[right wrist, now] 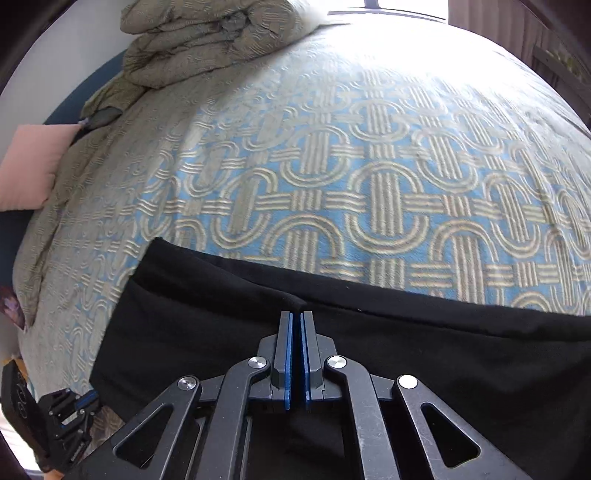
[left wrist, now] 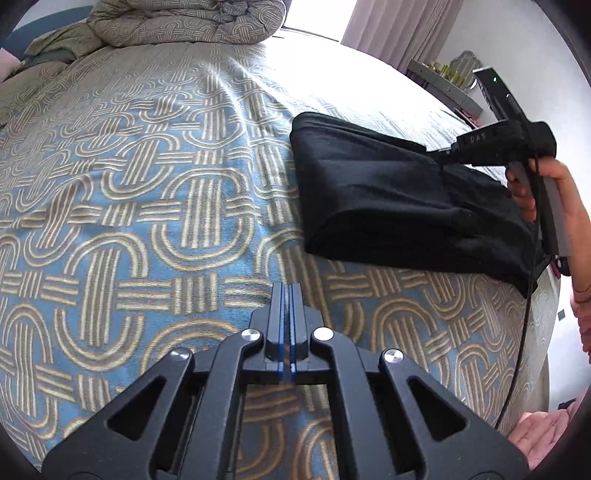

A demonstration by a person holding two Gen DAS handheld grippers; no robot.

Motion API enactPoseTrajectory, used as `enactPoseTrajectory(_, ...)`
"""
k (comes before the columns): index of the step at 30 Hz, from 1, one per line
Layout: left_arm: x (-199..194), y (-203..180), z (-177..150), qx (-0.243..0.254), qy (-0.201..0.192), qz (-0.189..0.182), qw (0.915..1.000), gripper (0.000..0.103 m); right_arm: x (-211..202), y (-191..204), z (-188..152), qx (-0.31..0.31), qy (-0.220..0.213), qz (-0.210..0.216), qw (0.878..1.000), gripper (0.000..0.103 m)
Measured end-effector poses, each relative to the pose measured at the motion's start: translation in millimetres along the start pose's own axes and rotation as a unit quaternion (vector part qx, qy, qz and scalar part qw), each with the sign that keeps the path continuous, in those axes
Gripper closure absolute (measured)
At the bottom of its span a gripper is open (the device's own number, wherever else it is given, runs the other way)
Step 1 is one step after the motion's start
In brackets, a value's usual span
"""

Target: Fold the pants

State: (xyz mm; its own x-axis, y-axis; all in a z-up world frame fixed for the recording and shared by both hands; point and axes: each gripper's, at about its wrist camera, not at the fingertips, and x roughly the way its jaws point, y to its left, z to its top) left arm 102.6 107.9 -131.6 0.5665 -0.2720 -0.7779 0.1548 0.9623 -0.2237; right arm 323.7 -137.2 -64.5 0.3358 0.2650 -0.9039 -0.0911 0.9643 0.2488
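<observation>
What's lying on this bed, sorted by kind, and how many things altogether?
Black pants, folded: 1
Bunched-up patterned quilt at the head of the bed: 1
Pink pillow at the bed's edge: 1
Hand-held grippers over the bedspread: 2, the left gripper and the right gripper
Total: 5

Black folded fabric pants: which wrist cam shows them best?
Left wrist view. The black folded fabric pants show as a whole bundle on the patterned blue-and-beige bedspread, edges and folds visible. The right wrist view catches only a near strip behind the right gripper, cropped below.
</observation>
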Motion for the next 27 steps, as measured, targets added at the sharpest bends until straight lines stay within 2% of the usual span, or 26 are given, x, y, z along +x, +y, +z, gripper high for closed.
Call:
enactPoseTrajectory(2, -4, -4, 3, 0.006, -0.007, 0.006, 0.9999, 0.100, 2, -10, 1, 0.017, 0.008, -0.027, 0.999, 0.091)
enactPoseTrajectory(4, -7, -8, 8, 0.015, -0.013, 0.002, 0.9998, 0.100, -3, -17, 4, 0.036, 0.003, -0.028, 0.999, 0.087)
enactPoseTrajectory(6, -9, -14, 14, 0.020, -0.021, -0.007, 0.9996, 0.089, -11, -16, 8, 0.034, -0.005, -0.016, 0.999, 0.081)
enactPoseTrajectory(8, -8, -18, 23, 0.025, -0.030, -0.012, 0.9991, 0.060, -20, -4, 16, 0.004, -0.018, -0.006, 1.000, 0.075)
enactPoseTrajectory(10, -3, -25, 31, 0.035, -0.039, -0.014, 0.9985, 0.053, -26, 18, 26, -0.043, -0.026, 0.004, 0.999, 0.070)
enactPoseTrajectory(12, 5, -30, 35, 0.044, -0.034, -0.018, 0.9983, 0.053, -23, 52, 40, -0.105, -0.013, 0.044, 0.993, 0.047)
enactPoseTrajectory(14, 15, -30, 37, 0.043, -0.026, -0.018, 0.9986, 0.053, -13, 84, 53, -0.164, 0.011, 0.074, 0.984, 0.045)
enactPoseTrajectory(18, 23, -22, 36, 0.015, -0.017, -0.042, 0.9989, 0.053, 21, 141, 71, -0.242, 0.062, 0.075, 0.965, 0.045)
enactPoseTrajectory(19, 24, -19, 37, 0.008, -0.017, -0.050, 0.9986, 0.058, 31, 152, 73, -0.260, 0.076, 0.074, 0.960, 0.044)
enactPoseTrajectory(20, 24, -16, 37, 0.004, -0.019, -0.054, 0.9984, 0.069, 42, 162, 75, -0.281, 0.091, 0.067, 0.953, 0.044)
enactPoseTrajectory(22, 22, -11, 36, -0.002, -0.022, -0.066, 0.9975, 0.083, 63, 180, 73, -0.320, 0.109, 0.038, 0.940, 0.044)
enactPoseTrajectory(23, 20, -10, 36, -0.002, -0.025, -0.070, 0.9972, 0.090, 72, 186, 71, -0.335, 0.118, 0.024, 0.934, 0.046)
enactPoseTrajectory(25, 16, -11, 33, 0.004, -0.034, -0.070, 0.9969, 0.092, 83, 194, 68, -0.343, 0.122, 0.001, 0.931, 0.095)
enactPoseTrajectory(27, 12, -14, 29, 0.011, -0.040, -0.066, 0.9970, 0.094, 86, 198, 68, -0.322, 0.122, -0.014, 0.939, 0.099)
